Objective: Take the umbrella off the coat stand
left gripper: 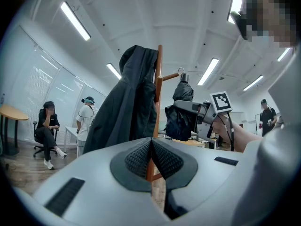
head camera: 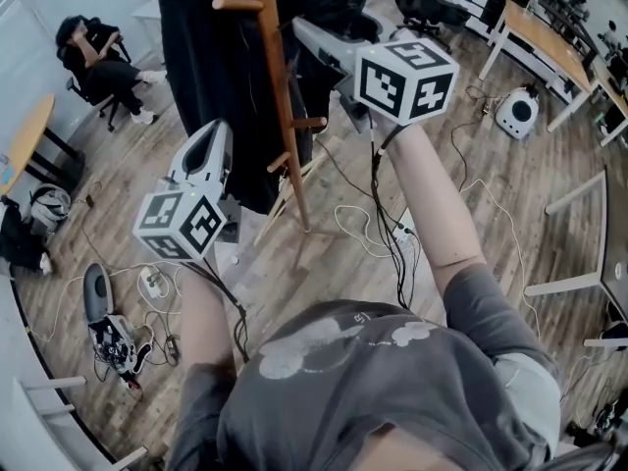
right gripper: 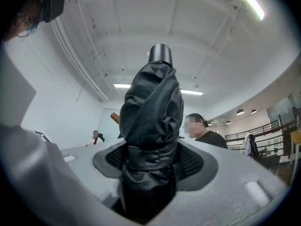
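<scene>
A wooden coat stand [head camera: 282, 106] rises in front of me with a black coat [head camera: 201, 77] hung on its left side. My right gripper [right gripper: 153, 166] is shut on a folded black umbrella [right gripper: 153, 121], whose round cap [right gripper: 160, 54] points upward. In the left gripper view the umbrella [left gripper: 181, 109] hangs just right of the stand's pole [left gripper: 159, 79], near a peg, held by the right gripper [left gripper: 175, 108]. Whether it still touches the peg I cannot tell. My left gripper [left gripper: 151, 159] is shut with nothing in it, lower and to the left [head camera: 218, 135], facing the coat [left gripper: 129, 102].
A person sits on a chair [head camera: 98, 62] at the far left, and another in white [left gripper: 86, 121] stands behind. Cables [head camera: 378, 229] trail over the wooden floor. Desks [head camera: 549, 37] and a white device [head camera: 518, 111] stand at the right; bags and shoes [head camera: 113, 332] lie at the lower left.
</scene>
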`<state>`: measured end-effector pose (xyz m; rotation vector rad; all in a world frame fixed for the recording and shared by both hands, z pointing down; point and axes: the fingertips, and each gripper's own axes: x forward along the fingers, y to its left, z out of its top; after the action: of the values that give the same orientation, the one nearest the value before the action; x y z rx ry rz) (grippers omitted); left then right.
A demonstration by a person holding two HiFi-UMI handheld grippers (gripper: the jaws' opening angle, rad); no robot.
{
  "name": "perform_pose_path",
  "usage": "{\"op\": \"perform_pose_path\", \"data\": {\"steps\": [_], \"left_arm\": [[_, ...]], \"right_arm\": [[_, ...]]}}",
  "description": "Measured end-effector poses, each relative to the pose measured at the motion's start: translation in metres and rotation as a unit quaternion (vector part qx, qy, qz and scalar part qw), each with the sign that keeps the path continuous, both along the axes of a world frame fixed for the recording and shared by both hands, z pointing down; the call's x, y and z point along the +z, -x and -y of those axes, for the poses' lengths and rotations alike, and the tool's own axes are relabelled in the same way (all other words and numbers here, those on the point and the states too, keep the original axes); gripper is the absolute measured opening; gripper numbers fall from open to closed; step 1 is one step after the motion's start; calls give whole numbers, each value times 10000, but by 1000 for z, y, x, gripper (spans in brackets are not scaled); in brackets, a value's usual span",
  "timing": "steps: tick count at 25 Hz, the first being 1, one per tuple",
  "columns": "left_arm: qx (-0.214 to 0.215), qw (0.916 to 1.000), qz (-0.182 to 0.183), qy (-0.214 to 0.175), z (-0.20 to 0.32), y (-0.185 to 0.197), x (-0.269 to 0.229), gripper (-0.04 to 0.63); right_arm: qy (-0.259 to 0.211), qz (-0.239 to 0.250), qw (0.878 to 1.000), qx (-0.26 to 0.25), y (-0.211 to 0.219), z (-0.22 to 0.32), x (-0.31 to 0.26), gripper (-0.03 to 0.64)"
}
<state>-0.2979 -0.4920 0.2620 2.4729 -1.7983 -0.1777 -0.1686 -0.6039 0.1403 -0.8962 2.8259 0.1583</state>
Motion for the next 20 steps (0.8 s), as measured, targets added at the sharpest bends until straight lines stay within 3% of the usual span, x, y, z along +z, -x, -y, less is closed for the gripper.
{"op": "perform_pose_path", "data": {"steps": [14,20], "left_arm": [[144,9998,-100,-39,-19,-21,-6,3],[154,9998,-128,13,-39,-41,1,3]], "right_arm": [[70,8,9999,155,-21,-29,11,279],[129,86,9999,-27,-30,-59,29,279]]}}
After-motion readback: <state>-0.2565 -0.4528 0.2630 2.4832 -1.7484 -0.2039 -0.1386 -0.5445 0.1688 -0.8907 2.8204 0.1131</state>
